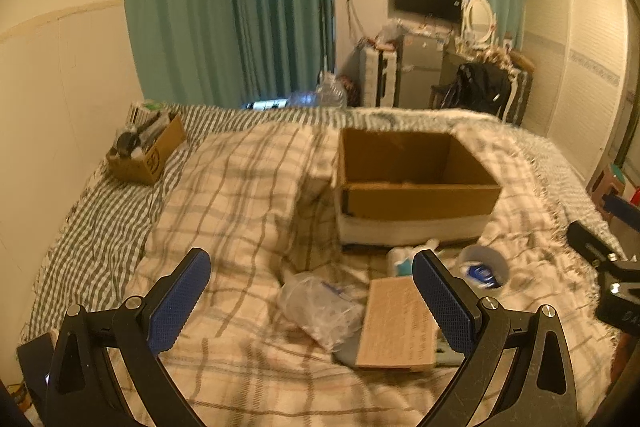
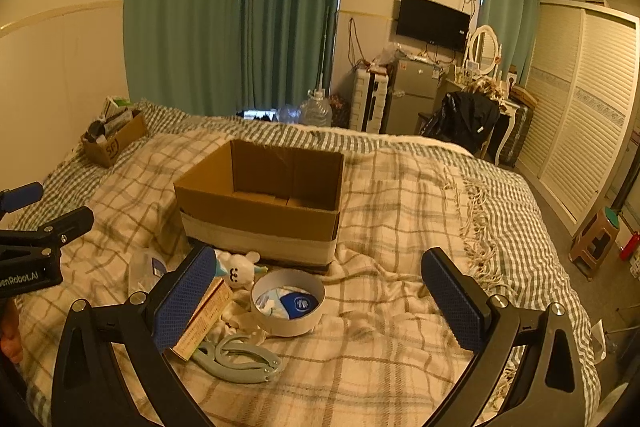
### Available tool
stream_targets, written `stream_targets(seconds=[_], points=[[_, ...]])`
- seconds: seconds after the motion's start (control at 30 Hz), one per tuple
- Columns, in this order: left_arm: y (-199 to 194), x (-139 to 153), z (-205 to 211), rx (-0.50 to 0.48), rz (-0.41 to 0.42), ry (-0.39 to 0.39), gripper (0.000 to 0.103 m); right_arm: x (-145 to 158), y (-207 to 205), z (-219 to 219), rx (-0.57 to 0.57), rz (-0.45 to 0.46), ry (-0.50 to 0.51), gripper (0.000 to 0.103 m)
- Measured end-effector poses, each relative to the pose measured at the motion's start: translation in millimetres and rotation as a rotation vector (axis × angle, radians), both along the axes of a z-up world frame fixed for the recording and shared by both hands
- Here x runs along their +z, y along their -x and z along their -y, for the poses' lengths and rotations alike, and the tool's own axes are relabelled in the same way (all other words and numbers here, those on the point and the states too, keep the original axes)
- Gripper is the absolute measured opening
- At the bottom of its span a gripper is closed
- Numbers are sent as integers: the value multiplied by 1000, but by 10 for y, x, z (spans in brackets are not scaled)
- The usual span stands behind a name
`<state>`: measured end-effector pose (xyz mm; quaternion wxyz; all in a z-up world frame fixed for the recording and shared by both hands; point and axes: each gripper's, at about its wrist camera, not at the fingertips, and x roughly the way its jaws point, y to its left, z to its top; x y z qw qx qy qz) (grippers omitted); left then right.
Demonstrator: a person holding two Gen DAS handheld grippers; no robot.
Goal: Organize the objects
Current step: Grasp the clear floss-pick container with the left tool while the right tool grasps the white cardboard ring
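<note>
An open cardboard box (image 1: 416, 183) (image 2: 260, 203) stands empty on the plaid blanket. In front of it lie a clear plastic bag (image 1: 320, 307) (image 2: 146, 267), a flat tan carton (image 1: 396, 323) (image 2: 204, 319), a white plush toy (image 2: 240, 269) (image 1: 412, 255), a round white tub (image 2: 288, 301) (image 1: 484, 267) with a blue-labelled item inside, and grey hangers (image 2: 236, 359). My left gripper (image 1: 312, 267) is open above the bag and carton. My right gripper (image 2: 320, 267) is open above the tub, holding nothing.
A small cardboard box (image 1: 146, 151) (image 2: 114, 139) full of items sits at the bed's far left by the wall. The bed's right edge has a fringe (image 2: 480, 223); a stool (image 2: 596, 239) stands on the floor beyond. Water bottles (image 2: 316, 111) stand behind the bed.
</note>
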<state>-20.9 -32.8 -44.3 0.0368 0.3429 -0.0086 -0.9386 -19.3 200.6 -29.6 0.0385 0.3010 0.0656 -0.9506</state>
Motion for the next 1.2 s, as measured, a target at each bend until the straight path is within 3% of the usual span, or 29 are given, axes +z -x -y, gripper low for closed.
stream_targets(seconds=[0.43, 0.9, 1.07, 1.2], points=[[460, -965, 172, 36, 278, -31, 100, -678, 481, -65, 7, 217, 0, 103], [730, -1312, 86, -65, 395, -26, 100, -1351, 999, 227, 86, 438, -41, 102], [877, -1399, 92, -76, 415, -42, 101, -1445, 1014, 220, 93, 476, -27, 84], [1032, -1491, 100, -72, 431, -74, 101, -1450, 999, 212, 94, 474, -26, 84]])
